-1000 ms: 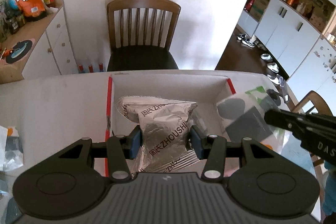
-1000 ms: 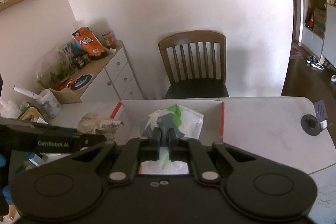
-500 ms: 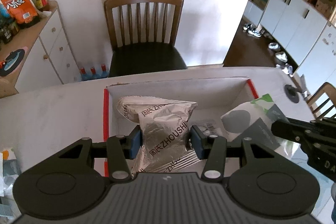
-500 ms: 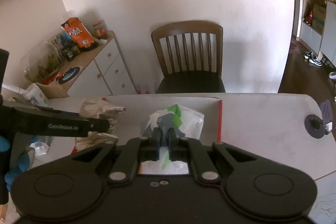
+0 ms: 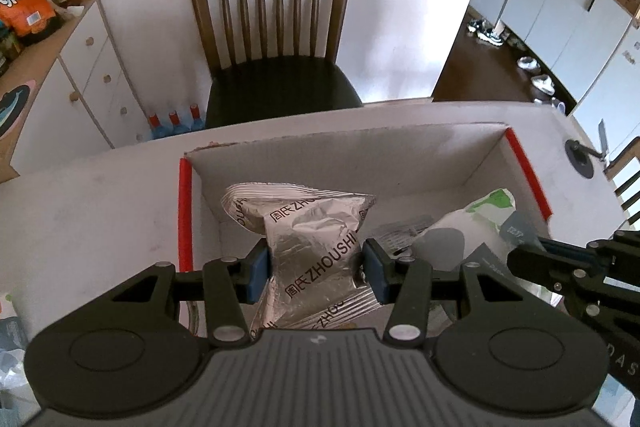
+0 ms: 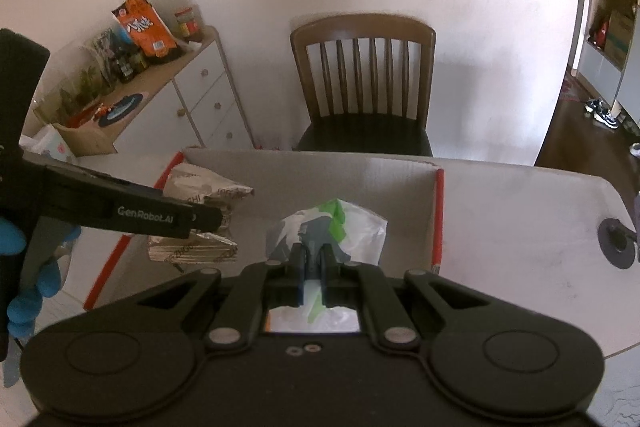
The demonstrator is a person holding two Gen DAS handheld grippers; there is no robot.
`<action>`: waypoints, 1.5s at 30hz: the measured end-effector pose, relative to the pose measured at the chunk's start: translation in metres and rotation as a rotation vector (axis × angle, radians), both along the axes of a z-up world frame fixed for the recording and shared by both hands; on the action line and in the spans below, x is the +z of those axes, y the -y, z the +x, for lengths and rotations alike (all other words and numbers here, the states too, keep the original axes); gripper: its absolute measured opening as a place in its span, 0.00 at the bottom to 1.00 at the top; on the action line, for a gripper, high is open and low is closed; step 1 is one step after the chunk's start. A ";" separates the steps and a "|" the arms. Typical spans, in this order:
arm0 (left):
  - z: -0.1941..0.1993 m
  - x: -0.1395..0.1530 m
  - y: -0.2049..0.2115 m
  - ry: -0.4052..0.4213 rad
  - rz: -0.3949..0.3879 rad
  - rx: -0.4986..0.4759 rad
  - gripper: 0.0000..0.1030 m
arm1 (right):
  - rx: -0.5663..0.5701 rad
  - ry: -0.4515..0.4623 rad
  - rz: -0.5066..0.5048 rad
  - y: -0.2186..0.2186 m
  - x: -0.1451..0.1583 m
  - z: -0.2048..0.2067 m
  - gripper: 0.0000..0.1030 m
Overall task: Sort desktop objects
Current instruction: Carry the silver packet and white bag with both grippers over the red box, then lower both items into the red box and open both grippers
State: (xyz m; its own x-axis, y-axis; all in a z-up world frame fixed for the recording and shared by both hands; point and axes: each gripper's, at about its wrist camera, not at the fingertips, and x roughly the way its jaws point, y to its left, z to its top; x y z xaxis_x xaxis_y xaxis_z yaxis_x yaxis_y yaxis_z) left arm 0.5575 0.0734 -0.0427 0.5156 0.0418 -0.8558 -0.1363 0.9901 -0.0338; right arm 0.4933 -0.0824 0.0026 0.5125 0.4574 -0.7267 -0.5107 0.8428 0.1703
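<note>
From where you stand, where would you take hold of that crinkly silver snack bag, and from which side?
Around its narrow middle, coming from above and the near side, as the left hand-held gripper does now. The silver snack bag is puffed at the top and pinches in at the waist, so the blue pads probably seat there from either side without slipping, while the cardboard box walls block a sideways approach.

Crinkled silver foil packet [image 5: 316,255] and white-green plastic pouch [image 6: 340,231] hang over the open red-edged box [image 5: 400,151]

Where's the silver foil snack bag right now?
Left wrist view: the silver foil bag is clamped in the left claw over the box's left half, beside the white-green bag.
</note>
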 end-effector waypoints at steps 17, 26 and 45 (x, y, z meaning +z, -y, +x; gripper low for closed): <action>0.022 -0.036 0.009 -0.059 0.060 -0.030 0.47 | 0.060 -0.052 -0.042 -0.012 -0.036 0.002 0.06; 0.031 -0.051 0.014 -0.092 0.081 -0.044 0.47 | 0.108 -0.060 -0.087 -0.020 -0.050 -0.004 0.07; 0.032 -0.048 0.012 -0.078 0.042 -0.003 0.50 | 0.120 -0.110 -0.082 -0.014 -0.057 -0.007 0.26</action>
State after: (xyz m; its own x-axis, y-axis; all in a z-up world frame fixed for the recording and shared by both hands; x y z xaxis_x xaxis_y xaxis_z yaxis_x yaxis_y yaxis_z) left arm 0.5900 0.0615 -0.0904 0.4478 0.0767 -0.8908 -0.1337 0.9909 0.0181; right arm 0.4863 -0.0686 -0.0541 0.3730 0.4469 -0.8131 -0.5902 0.7905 0.1637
